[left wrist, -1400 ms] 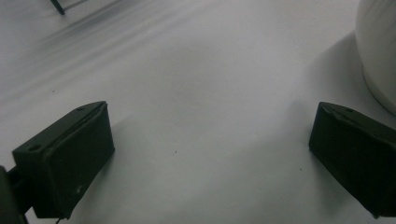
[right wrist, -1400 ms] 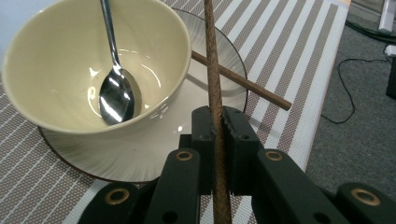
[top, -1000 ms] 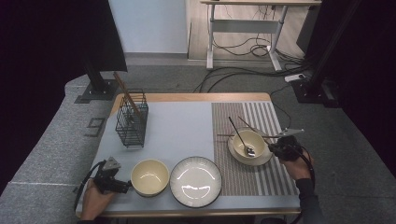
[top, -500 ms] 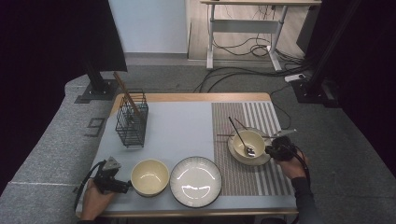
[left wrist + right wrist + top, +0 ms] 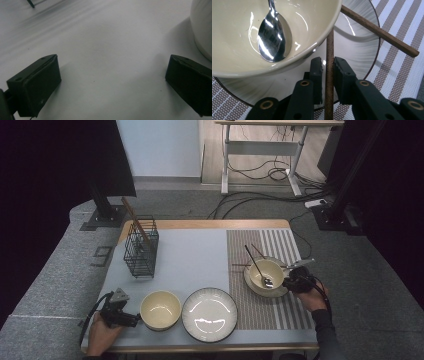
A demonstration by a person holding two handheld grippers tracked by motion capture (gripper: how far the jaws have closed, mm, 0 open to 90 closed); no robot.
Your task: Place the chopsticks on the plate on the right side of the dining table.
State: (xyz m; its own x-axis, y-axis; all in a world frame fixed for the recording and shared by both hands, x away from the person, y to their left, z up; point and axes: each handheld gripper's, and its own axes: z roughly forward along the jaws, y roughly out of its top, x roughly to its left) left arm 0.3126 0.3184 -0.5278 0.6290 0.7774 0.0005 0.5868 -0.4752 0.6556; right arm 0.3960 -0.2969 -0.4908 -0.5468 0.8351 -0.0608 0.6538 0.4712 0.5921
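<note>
1. Closing my right gripper [image 5: 327,65] on a brown chopstick [image 5: 329,50], I have its jaws set against both sides of the stick, which lies across the plate [image 5: 357,42] under the cream bowl [image 5: 237,50]. It looks gripped but not lifted.
2. My guess is that the job is clearing cutlery into the wire basket [image 5: 140,248], and it is at an early stage. One wooden stick already leans in that basket at the far left of the table. A second chopstick [image 5: 382,33] rests beside the bowl, and a spoon [image 5: 274,37] lies inside it, so both are left to do.
3. My left gripper [image 5: 110,82] has its jaws wide apart with nothing between them, hovering low over the pale mat [image 5: 105,45], just beside an empty cream bowl [image 5: 160,309]. That hand [image 5: 102,330] waits at the near left corner.
4. A dark-rimmed empty plate [image 5: 209,314] sits at the near edge, between the two bowls.
5. Half the table [image 5: 200,224] is covered by a plain pale blue-grey mat, and the right part by a brown-and-white striped placemat [image 5: 280,245].
6. Grey carpet surrounds the table. Beyond it stand a desk frame [image 5: 260,150] with loose cables on the floor and dark stands and drapes at both sides.
</note>
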